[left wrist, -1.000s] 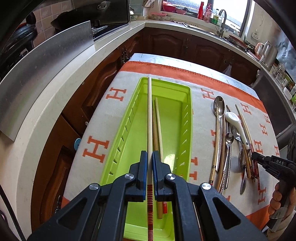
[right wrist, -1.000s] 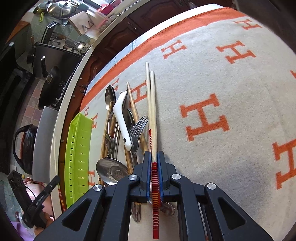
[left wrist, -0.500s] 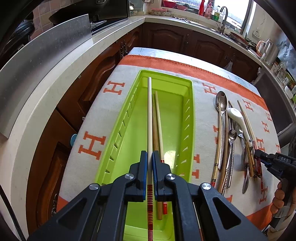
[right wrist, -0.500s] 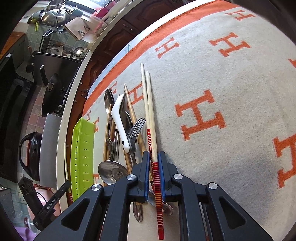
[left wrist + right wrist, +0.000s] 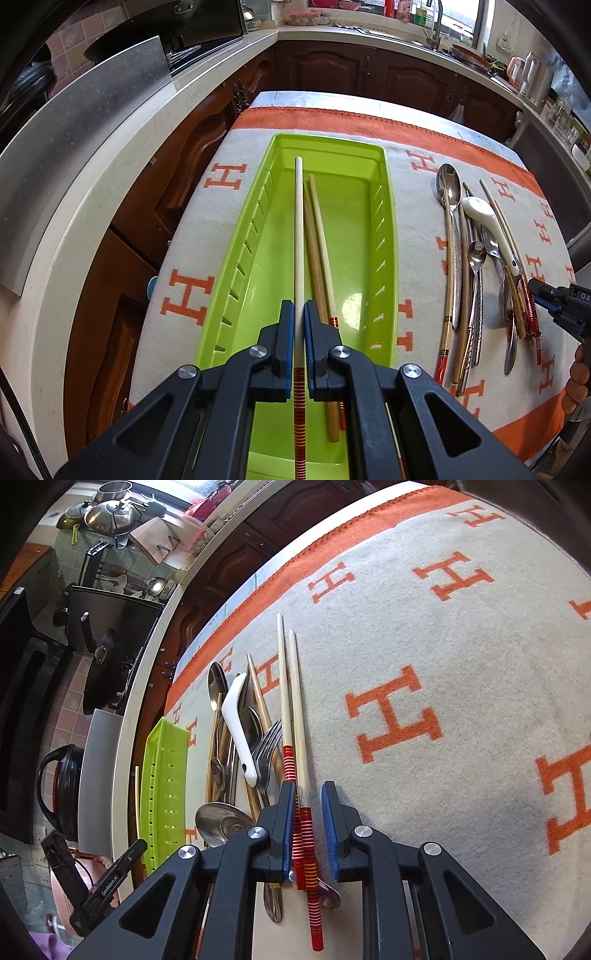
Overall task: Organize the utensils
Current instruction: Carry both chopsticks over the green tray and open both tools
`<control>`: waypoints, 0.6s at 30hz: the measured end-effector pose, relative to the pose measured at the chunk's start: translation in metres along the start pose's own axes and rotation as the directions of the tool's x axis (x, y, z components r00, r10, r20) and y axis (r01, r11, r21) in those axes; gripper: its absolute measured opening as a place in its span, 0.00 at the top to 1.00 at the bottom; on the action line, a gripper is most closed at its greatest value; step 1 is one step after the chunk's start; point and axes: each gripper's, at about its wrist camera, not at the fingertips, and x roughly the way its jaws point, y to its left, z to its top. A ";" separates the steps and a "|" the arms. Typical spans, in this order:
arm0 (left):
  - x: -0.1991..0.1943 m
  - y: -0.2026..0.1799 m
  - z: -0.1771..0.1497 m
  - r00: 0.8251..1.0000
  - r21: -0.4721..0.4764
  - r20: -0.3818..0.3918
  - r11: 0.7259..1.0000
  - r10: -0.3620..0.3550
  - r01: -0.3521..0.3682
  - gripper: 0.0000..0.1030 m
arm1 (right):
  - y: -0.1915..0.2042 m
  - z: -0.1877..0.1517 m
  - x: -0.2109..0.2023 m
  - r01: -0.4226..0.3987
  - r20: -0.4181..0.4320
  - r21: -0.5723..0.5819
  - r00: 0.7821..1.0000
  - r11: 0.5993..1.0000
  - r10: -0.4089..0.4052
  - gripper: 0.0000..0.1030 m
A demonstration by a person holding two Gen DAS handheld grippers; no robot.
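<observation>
My left gripper (image 5: 300, 310) is shut on a pale chopstick (image 5: 299, 229) with a red-striped end. It holds the chopstick lengthways over the lime-green tray (image 5: 388, 221), where two more chopsticks (image 5: 320, 254) lie. My right gripper (image 5: 308, 794) points down at the cloth and its jaws are opening. Two red-striped chopsticks (image 5: 295, 701) lie loose between them on the cloth. Just left of that pair is a pile of spoons, a fork (image 5: 267, 746) and a white ceramic spoon (image 5: 238, 723). The left wrist view shows the same pile (image 5: 476, 258) with the right gripper (image 5: 546, 295) at its near end.
A grey cloth (image 5: 424, 646) with orange H marks and an orange border covers the table. Dark wood cabinets (image 5: 207, 140) and a pale counter (image 5: 92, 206) run close along the tray's left side. A hand (image 5: 580, 373) shows at the right edge.
The right jaws have parted and let go of the striped chopstick, which now rests beside its twin. The left gripper tipped slightly, so its chopstick's tip sits over the tray's inside.
</observation>
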 end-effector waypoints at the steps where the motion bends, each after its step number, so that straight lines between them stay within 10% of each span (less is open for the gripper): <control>1: 0.000 0.000 0.000 1.000 0.000 -0.001 1.000 0.001 -0.001 0.97 | 0.001 0.000 0.000 0.004 -0.002 -0.005 1.000 1.000 -0.004 0.85; 18: -0.003 0.007 0.001 0.999 0.000 0.032 1.000 0.008 -0.008 0.92 | 0.049 -0.011 -0.025 0.017 0.055 -0.114 0.998 0.993 -0.011 0.94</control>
